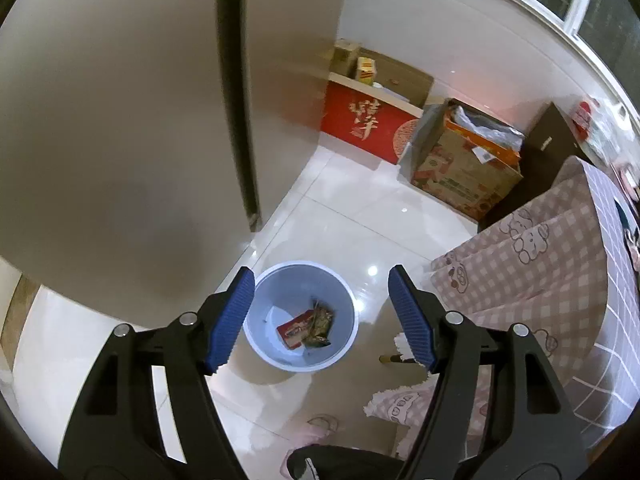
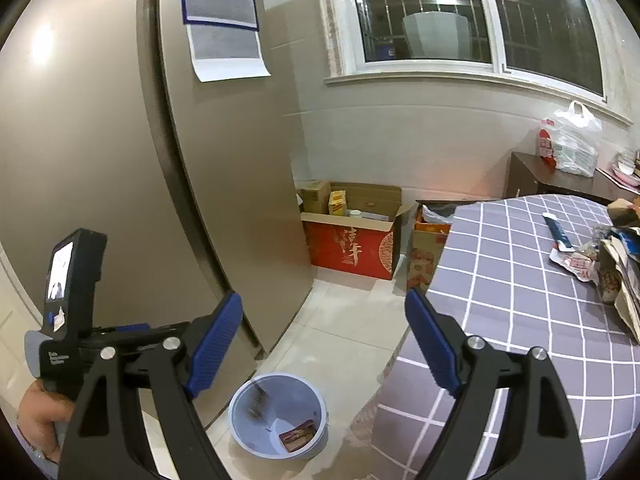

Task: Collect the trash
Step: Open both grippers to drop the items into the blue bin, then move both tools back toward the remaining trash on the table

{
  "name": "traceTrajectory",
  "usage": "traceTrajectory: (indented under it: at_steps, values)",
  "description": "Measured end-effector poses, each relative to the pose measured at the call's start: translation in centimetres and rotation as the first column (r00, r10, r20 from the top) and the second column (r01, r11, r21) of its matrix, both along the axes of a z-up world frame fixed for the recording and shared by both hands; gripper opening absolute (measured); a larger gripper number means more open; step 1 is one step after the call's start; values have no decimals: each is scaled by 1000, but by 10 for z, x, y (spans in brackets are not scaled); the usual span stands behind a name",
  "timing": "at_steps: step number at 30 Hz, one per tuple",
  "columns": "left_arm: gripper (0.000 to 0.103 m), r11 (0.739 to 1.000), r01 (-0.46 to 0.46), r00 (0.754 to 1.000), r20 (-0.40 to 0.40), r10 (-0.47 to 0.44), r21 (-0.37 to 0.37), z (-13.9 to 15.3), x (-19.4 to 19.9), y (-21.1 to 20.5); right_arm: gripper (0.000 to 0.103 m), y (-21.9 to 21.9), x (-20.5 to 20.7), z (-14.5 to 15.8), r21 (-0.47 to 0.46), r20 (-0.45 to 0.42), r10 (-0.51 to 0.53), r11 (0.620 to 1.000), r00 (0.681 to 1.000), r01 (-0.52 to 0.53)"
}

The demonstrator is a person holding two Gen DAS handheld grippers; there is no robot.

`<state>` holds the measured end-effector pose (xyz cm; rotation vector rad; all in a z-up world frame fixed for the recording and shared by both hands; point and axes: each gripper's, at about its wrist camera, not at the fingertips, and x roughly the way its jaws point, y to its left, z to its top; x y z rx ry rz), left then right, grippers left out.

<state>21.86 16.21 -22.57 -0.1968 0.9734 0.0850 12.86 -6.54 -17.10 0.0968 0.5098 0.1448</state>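
While both my grippers, left (image 1: 322,312) and right (image 2: 324,344), gape empty, remaining wrappers (image 2: 576,264) look light, crinkly; pinch a flat edge.

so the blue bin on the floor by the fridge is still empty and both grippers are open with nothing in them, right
Not quite: the blue bin is not empty. The left wrist view shows a red packet and a crumpled brownish wrapper lying in its bottom. The rest holds: the bin sits on the floor by the fridge, and the left gripper and right gripper are open with nothing between their fingers.
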Motion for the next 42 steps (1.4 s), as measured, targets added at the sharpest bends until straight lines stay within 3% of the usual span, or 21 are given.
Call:
traceTrajectory:
  at_steps: [7, 16, 33, 42]
  values:
    - [69, 1000, 6, 999, 50, -6, -3, 22, -26, -6, 82, -6, -9, 5, 9, -6, -14, 1000, 1000, 14]
    - [72, 997, 76, 984, 160, -79, 27, 75, -70, -43, 84, -28, -40, 22, 20, 6, -49, 999, 999, 49]
    - [79, 965, 249, 930, 260, -261, 79, 126, -130, -162, 86, -139, -129, 49, 52, 30, -214, 976, 976, 212]
    - [79, 928, 347, 898, 238, -370, 134, 130, -141, -232, 87, -210, -161, 42, 129, 12, -305, 945, 952, 301]
